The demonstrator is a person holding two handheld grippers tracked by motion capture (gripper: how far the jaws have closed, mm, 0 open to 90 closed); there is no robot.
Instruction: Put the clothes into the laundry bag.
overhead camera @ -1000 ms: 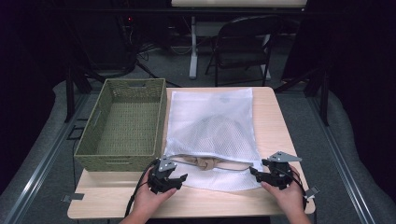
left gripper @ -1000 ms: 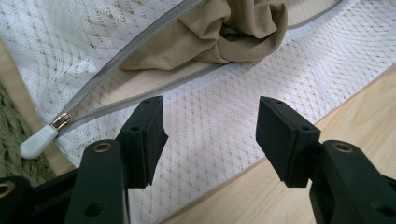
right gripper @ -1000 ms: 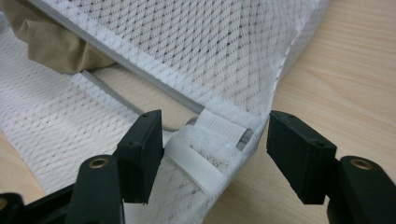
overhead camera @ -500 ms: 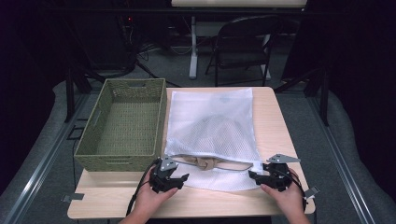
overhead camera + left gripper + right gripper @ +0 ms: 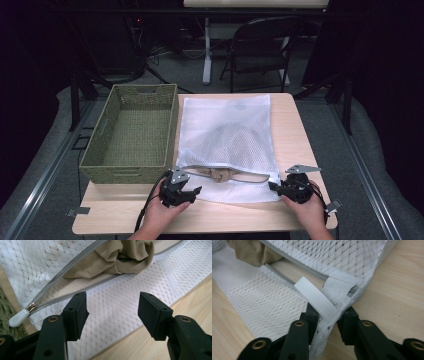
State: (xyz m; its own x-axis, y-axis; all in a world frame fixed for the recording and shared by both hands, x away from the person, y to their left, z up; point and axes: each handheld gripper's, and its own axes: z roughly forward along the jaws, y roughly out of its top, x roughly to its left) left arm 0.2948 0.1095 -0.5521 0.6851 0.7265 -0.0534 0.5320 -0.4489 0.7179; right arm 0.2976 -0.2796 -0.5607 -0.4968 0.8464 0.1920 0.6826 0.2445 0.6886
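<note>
A white mesh laundry bag (image 5: 225, 135) lies flat on the table with its near edge unzipped. A tan garment (image 5: 216, 174) pokes out of the opening. My left gripper (image 5: 192, 192) hovers open over the bag's lower flap (image 5: 112, 312), with the zipper pull (image 5: 18, 318) to its left and the tan garment (image 5: 115, 260) beyond. My right gripper (image 5: 274, 186) is at the bag's near right corner. Its jaws have just been closing and now pinch the bunched mesh corner (image 5: 329, 320) beside a white ribbon tab (image 5: 315, 298).
An empty green woven basket (image 5: 131, 170) stands left of the bag, close to my left gripper. Bare wood of the table (image 5: 300, 130) runs along the bag's right side and the near edge. A folding chair (image 5: 260, 47) stands beyond the table.
The right gripper's jaws have drawn together on the bag's corner. Both hands and the bag stay where they were.
</note>
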